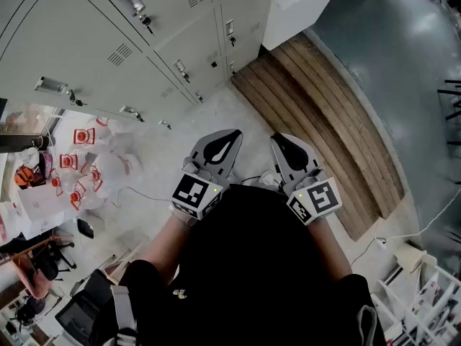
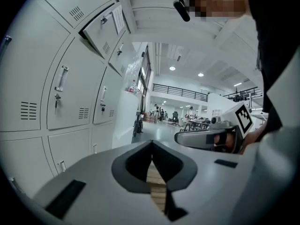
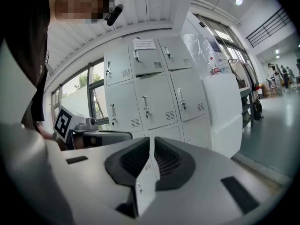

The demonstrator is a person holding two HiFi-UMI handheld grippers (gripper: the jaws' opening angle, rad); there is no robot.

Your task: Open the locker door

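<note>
Grey steel lockers (image 1: 108, 42) stand in a bank straight ahead of both grippers, their doors upright and taller than wide. Each door has a slim handle (image 3: 146, 102) set vertically, a key hanging under it and a small louvre vent to one side. In the upper row one locker door (image 3: 146, 55) carries a white paper sheet (image 3: 144, 44) and looks slightly ajar. The print on the sheet is too small to read.

To the right of the bank are a white panel (image 1: 295, 6) and a slatted wooden platform (image 1: 324, 114) on the floor. To the left, clear plastic bags (image 1: 86, 171) with red print lie heaped, with a thin cable (image 1: 137, 193) trailing past them. A black office chair (image 1: 39, 262) is nearer the person. Nothing lies between the grippers and the doors.

The left gripper (image 1: 232, 134) and right gripper (image 1: 278, 138) are held side by side, nearly level, well short of the lockers. The left fingers (image 2: 133, 163) are closed tip to tip on nothing. The right fingers (image 3: 173, 163) are likewise drawn together and empty. Each cube bears black-and-white square markers, with no lettering.
</note>
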